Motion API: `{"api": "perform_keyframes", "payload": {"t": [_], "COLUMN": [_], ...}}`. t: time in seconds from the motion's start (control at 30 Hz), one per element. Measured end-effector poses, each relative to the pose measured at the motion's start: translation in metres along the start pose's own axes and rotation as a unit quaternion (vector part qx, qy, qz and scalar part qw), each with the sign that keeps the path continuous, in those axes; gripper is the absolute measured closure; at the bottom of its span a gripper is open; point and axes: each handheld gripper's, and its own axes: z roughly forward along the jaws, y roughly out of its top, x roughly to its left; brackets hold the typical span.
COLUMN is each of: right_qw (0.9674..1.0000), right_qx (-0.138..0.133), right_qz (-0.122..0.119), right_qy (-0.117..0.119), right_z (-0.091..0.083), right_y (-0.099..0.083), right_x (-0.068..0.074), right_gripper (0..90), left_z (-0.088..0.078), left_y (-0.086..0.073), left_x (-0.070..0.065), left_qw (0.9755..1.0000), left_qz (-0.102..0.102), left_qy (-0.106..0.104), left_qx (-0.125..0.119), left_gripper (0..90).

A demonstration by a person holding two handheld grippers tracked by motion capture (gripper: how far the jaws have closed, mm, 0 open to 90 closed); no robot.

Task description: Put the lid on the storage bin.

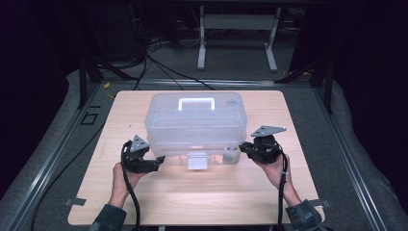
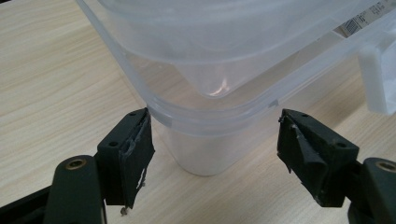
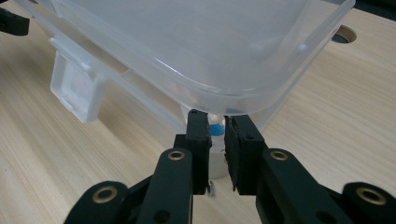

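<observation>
Wooden worktop point(image 1: 144, 202) on a dark floor, with a clear plastic box point(image 1: 195, 120) at its centre; white handle point(image 1: 196, 103) on the lid, front latch point(image 1: 197, 161) hanging down. Left hand-held gripper point(image 1: 158, 161): jaws spread wide, empty, just before the box's near left corner, which sits between them in the left gripper view. Right hand-held gripper point(image 1: 242, 147): jaws nearly together, clamped on a small blue-topped object point(image 3: 216, 129) tucked under the box's near right corner; what it is cannot be told.

Wooden table point(image 1: 144, 202), grey floor point(image 1: 231, 60), black cables point(image 1: 159, 65), white metal stand point(image 1: 236, 21) beyond
</observation>
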Motion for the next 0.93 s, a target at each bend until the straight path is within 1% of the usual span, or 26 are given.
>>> {"api": "perform_keyframes", "payload": {"t": [0.03,0.1,0.23,0.3,0.37,0.47,0.5,0.53,0.57,0.6,0.63,0.67,0.7,0.77,0.8,0.83,0.87,0.9,0.93], "right_qw": [1.0,0.9998,0.9993,0.9991,0.9988,0.9988,0.9985,0.9983,0.998,0.9963,0.9956,0.998,0.9962,0.9951,0.9945,0.9939,0.9931,0.9925,0.9922], "right_qx": [0.001,0.017,0.038,0.041,0.048,0.047,0.05,0.052,0.054,0.072,0.075,0.046,0.067,0.074,0.078,0.083,0.088,0.093,0.094], "right_qz": [0.0,0.001,0.002,0.004,0.003,0.012,0.016,0.018,0.022,0.022,0.026,0.042,0.041,0.047,0.048,0.054,0.056,0.056,0.057], "right_qy": [0.0,0.004,0.004,0.005,-0.006,-0.01,-0.013,-0.017,-0.021,-0.043,-0.05,0.011,-0.037,-0.047,-0.051,-0.047,-0.054,-0.057,-0.059], "right_z": [0.001,0.002,0.002,0.002,0.0,-0.003,-0.005,-0.005,-0.005,-0.007,-0.006,-0.002,-0.003,-0.001,0.002,0.003,0.006,0.008,0.011], "right_y": [-0.001,-0.002,-0.01,-0.014,-0.018,-0.024,-0.027,-0.03,-0.034,-0.037,-0.041,-0.048,-0.051,-0.056,-0.059,-0.061,-0.063,-0.064,-0.066], "right_x": [0.0,-0.002,-0.005,-0.006,-0.008,-0.014,-0.017,-0.019,-0.022,-0.024,-0.027,-0.034,-0.035,-0.039,-0.042,-0.043,-0.045,-0.046,-0.048], "right_gripper": [79.8,79.8,80.0,80.1,79.8,78.7,77.9,76.4,74.9,72.8,69.3,67.5,64.6,54.9,47.9,42.4,36.3,30.4,26.2], "left_z": [0.0,0.0,0.0,0.0,-0.001,-0.002,-0.002,-0.002,-0.001,-0.001,0.0,0.001,0.002,0.005,0.006,0.008,0.009,0.01,0.011], "left_y": [0.0,0.0,-0.002,-0.003,-0.005,-0.009,-0.01,-0.012,-0.014,-0.017,-0.019,-0.021,-0.023,-0.027,-0.028,-0.03,-0.031,-0.032,-0.033], "left_x": [0.0,0.0,0.001,0.0,0.0,0.001,0.002,0.004,0.005,0.006,0.007,0.01,0.012,0.015,0.017,0.018,0.02,0.021,0.022], "left_qw": [1.0,1.0,1.0,0.9999,0.9999,0.9999,0.9998,0.9996,0.9995,0.9993,0.999,0.9985,0.998,0.9972,0.9969,0.9966,0.9964,0.9961,0.9956], "left_qz": [0.002,0.003,0.006,0.004,0.002,0.003,-0.001,0.001,-0.002,-0.005,-0.005,-0.006,-0.005,-0.008,-0.011,-0.015,-0.016,-0.02,-0.018], "left_qy": [-0.001,-0.001,-0.003,-0.004,-0.002,0.0,0.0,0.001,0.005,0.006,0.009,0.013,0.017,0.02,0.019,0.019,0.017,0.018,0.019], "left_qx": [0.001,0.003,0.007,0.01,0.012,0.017,0.021,0.027,0.031,0.037,0.045,0.053,0.061,0.072,0.075,0.079,0.082,0.085,0.09], "left_gripper": [26.6,25.8,24.6,24.0,23.6,22.7,22.3,21.6,20.6,19.4,18.5,17.1,15.9,15.1,14.8,14.5,13.8,13.2,12.4]}}
